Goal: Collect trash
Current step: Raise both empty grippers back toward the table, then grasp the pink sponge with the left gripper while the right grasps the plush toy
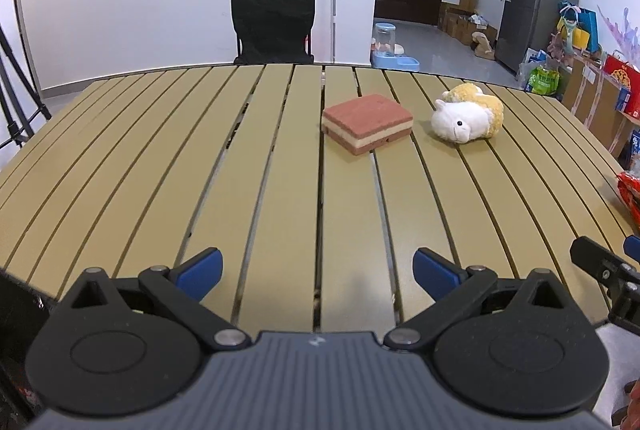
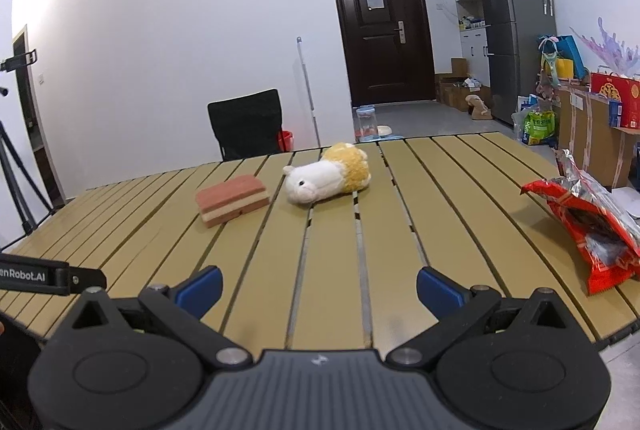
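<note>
A torn red snack bag [image 2: 592, 226] lies open on the right edge of the slatted table [image 2: 320, 230]; a sliver of it shows in the left wrist view [image 1: 630, 194]. My right gripper [image 2: 319, 288] is open and empty, low over the near edge, left of the bag. My left gripper [image 1: 317, 272] is open and empty over the table's near edge [image 1: 280, 190]. Part of the right gripper shows at the left view's right edge [image 1: 604, 266].
A pink layered sponge block [image 1: 367, 122] [image 2: 232, 199] and a white-and-yellow plush toy [image 1: 468, 118] [image 2: 328, 174] lie mid-table. A black chair [image 1: 274, 26] stands behind the far edge. Boxes and bags [image 2: 592, 118] crowd the right wall. A tripod [image 1: 12, 98] stands left.
</note>
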A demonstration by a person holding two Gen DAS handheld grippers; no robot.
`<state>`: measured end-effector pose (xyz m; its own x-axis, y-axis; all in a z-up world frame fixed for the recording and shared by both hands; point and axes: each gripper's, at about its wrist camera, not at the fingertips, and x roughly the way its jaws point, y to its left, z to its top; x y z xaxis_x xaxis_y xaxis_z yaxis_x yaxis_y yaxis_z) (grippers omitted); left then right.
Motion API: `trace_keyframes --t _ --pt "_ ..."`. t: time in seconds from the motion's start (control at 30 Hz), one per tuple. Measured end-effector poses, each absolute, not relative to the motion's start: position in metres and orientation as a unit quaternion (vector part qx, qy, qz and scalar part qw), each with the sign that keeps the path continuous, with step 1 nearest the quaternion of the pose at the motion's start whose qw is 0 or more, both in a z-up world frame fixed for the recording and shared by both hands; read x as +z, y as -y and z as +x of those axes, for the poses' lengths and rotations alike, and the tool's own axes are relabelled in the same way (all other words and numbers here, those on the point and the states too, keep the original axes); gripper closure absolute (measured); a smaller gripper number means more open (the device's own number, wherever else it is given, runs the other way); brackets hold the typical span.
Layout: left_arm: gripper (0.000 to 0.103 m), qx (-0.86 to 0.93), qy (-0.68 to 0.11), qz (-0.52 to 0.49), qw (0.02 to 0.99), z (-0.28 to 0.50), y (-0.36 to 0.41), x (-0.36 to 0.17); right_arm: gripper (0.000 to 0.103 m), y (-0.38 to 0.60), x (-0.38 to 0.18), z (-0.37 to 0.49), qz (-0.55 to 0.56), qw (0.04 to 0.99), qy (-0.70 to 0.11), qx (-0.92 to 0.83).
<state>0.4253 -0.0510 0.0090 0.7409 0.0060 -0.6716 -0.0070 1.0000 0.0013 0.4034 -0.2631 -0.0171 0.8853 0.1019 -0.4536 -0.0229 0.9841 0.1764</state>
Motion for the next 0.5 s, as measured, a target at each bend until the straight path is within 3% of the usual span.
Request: trace_keyframes --t 0.5 --pt "0.000 0.011 -0.392 -0.017 0.920 0.553 0.087 0.000 0.000 0.296 -0.031 0.492 0.094 0.966 -0.242 0.008"
